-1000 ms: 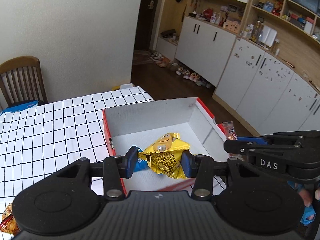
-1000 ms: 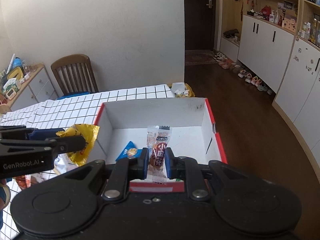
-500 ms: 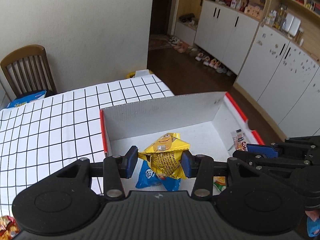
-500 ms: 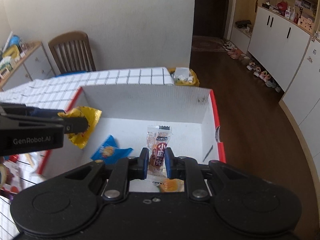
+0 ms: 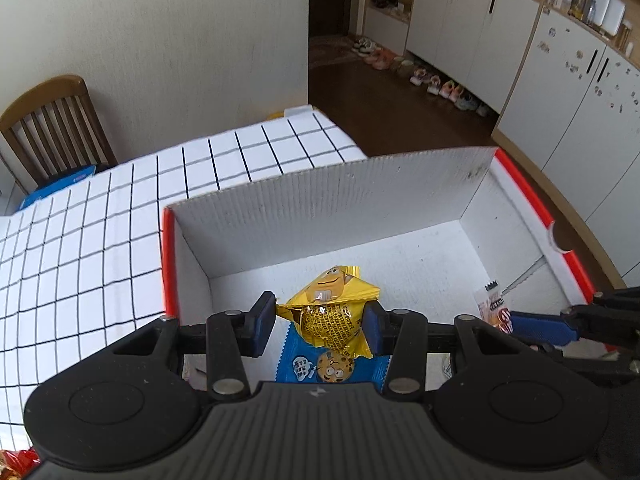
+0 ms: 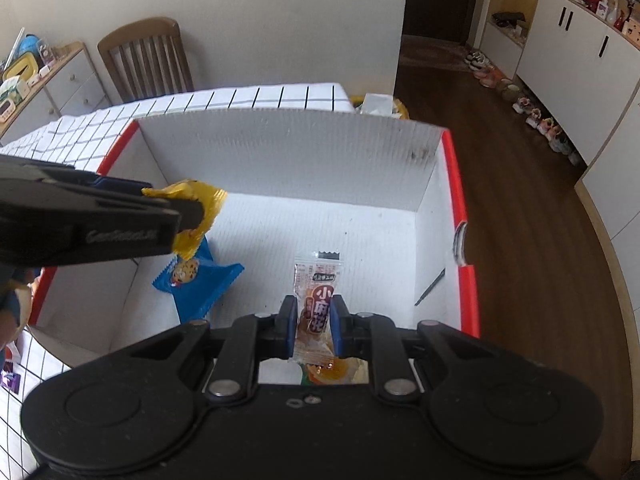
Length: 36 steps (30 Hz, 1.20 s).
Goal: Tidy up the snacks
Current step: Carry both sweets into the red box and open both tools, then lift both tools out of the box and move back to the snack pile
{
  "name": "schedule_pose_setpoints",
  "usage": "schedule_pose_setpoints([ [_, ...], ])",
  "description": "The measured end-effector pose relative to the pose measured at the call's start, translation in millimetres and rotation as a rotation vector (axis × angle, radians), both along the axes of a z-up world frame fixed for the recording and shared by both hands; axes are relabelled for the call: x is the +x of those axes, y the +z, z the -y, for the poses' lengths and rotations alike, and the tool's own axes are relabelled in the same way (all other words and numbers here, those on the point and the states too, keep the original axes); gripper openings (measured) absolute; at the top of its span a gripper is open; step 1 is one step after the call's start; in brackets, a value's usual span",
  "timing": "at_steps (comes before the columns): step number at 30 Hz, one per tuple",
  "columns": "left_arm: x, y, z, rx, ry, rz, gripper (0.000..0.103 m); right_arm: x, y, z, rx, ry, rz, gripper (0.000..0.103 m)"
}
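Currently both grippers are hovering over the white box (image 6: 280,160): left gripper (image 5: 320,320) clamping the yellow packet (image 5: 330,312), right gripper (image 6: 313,326) pinching the clear snack sachet (image 6: 318,300). Risk: the yellow packet is landing on the blue cookie packet (image 6: 200,280), piling up.

A plain cream wall (image 5: 168,40) rises ahead of the gripper, with a wooden slat-back chair (image 5: 52,128) against it to the left. A table under a white black-gridded cloth (image 5: 80,240) stretches ahead and left. Dark wood flooring (image 6: 520,208) runs off to the right toward a dark doorway (image 6: 436,0), where shoes (image 5: 432,76) line the foot of white cabinets (image 5: 472,20) topped by cluttered wooden shelves. In the right wrist view a low drawer unit (image 6: 60,84) stands far left
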<state>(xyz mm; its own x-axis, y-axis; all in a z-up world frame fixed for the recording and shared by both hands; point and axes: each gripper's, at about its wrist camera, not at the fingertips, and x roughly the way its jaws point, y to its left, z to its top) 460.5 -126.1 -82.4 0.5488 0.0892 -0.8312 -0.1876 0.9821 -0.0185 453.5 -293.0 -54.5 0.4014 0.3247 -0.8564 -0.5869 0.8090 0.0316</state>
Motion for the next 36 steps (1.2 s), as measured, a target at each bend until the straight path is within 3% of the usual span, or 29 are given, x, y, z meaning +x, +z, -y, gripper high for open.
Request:
schedule_pose_setpoints([
  [9, 14, -20, 6, 0.019, -0.014, -0.07, 0.044, 4, -10, 0, -0.021, 0.015, -0.036, 0.016],
  [19, 15, -18, 9, 0.045, -0.017, -0.079, 0.051, 4, -14, 6, 0.012, -0.003, -0.067, 0.025],
  [23, 8, -11, 5, 0.038, -0.005, -0.053, 0.062, 1, -10, 10, 0.024, -0.01, -0.067, 0.029],
  [36, -29, 25, -1, 0.002, -0.012, 0.038, 0.062, -22, 28, 17, 0.112, -0.015, -0.028, 0.046],
])
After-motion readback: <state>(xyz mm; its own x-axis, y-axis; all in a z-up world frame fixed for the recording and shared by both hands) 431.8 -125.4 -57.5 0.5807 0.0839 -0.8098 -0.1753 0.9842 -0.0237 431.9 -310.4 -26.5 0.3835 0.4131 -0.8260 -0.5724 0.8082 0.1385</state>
